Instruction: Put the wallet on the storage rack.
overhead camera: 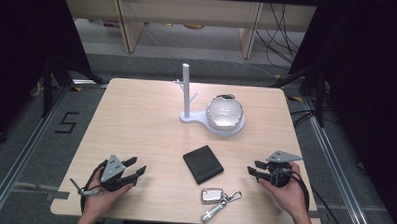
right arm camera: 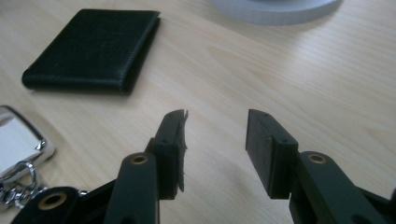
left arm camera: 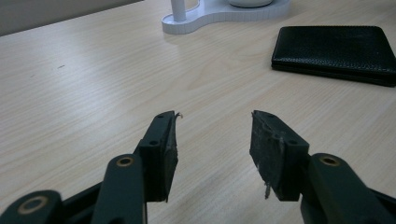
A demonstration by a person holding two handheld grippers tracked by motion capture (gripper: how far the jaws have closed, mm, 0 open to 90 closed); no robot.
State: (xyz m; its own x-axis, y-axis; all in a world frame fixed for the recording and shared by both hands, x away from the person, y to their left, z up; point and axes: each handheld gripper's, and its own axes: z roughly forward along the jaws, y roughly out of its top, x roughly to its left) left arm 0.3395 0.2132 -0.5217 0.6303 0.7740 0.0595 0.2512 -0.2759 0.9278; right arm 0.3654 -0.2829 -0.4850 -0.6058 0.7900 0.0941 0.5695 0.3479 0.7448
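Just one wallet [overhead camera: 203,163], one key fob [overhead camera: 211,195].

light wood table [overhead camera: 136,120] on grey floor [overhead camera: 30,136]; pale shelving [overhead camera: 190,14] behind, black curtains [overhead camera: 19,35] both sides, cables [overhead camera: 279,30] trailing far right.

I see the wallet [overhead camera: 203,163] at the middle of the table [overhead camera: 136,120], with the key fob [overhead camera: 212,195] just in front of it near the front edge. Behind the wallet stands the stand [overhead camera: 186,94], its base carrying the bowl [overhead camera: 224,112] on its right side. My left gripper [overhead camera: 134,171] sits left of the wallet, my right gripper [overhead camera: 254,174] right of it.
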